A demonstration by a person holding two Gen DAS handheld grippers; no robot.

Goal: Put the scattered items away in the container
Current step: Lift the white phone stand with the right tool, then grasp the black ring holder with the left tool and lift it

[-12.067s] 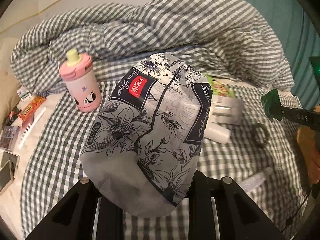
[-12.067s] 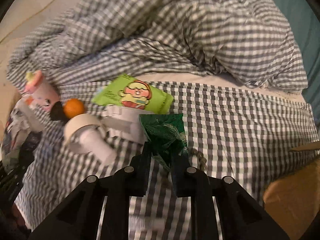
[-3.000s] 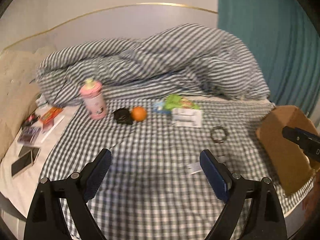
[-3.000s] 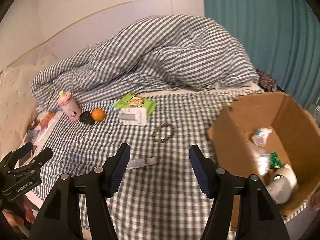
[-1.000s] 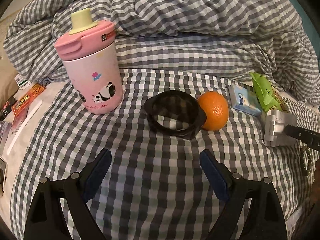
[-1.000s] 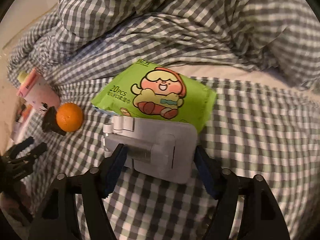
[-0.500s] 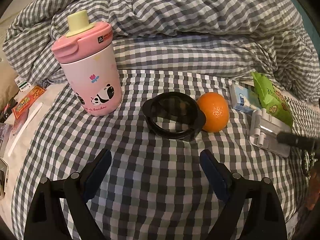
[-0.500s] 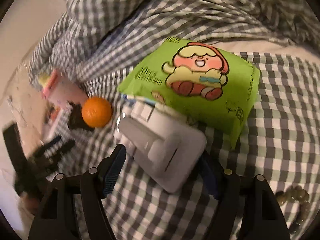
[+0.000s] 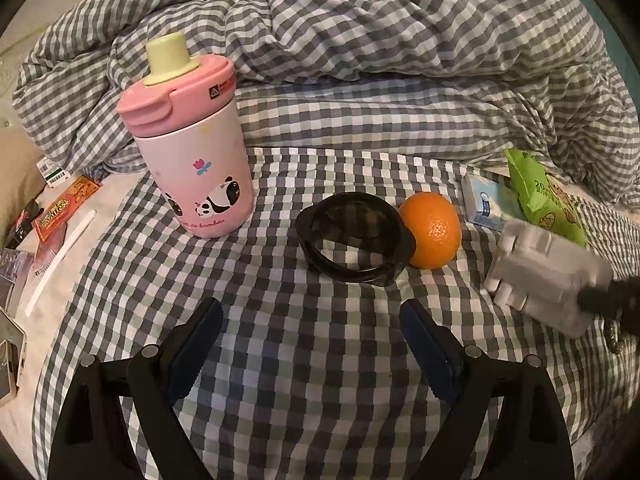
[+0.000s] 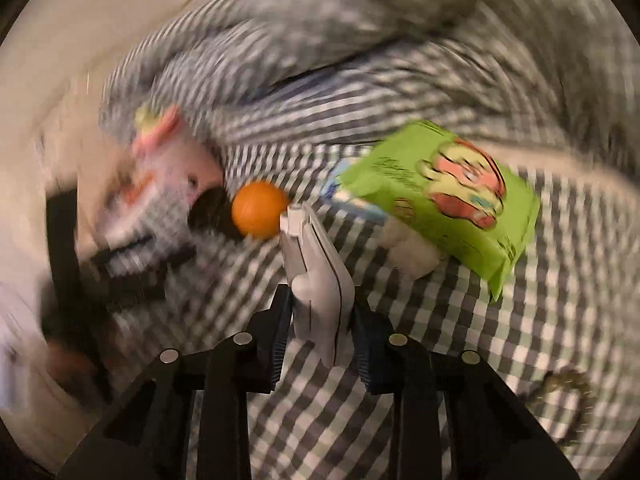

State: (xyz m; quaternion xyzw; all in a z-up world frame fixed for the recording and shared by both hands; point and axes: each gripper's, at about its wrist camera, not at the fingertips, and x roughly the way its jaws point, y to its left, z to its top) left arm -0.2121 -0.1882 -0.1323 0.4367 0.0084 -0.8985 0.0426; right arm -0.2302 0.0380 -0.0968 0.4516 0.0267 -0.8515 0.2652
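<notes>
Left wrist view: my left gripper (image 9: 310, 320) hangs with jaws wide and empty over the checked bed (image 9: 320, 360), before a black plastic ring (image 9: 354, 238).

Right wrist view: my right gripper (image 10: 320, 322) has jaws closing on the grey plastic folding stand (image 10: 316, 276), beside a green wipes packet (image 10: 444, 192).

Bottle (image 9: 192, 160) left of ring (image 9: 354, 240); orange (image 9: 430, 230) touching ring's right; packet (image 9: 548, 200) rightmost.

Before you lies a bed spread with a grey-and-white checked cotton sheet (image 9: 320, 360). On it stand an upright pink panda-print bottle with a pale yellow spout (image 9: 192, 148), a black plastic ring (image 9: 354, 238) touching a round orange (image 9: 431, 230), a small light-blue packet (image 9: 482, 206) and a green cartoon-printed wipes pack (image 9: 546, 200). A rumpled checked duvet (image 9: 380, 40) is heaped behind.
</notes>
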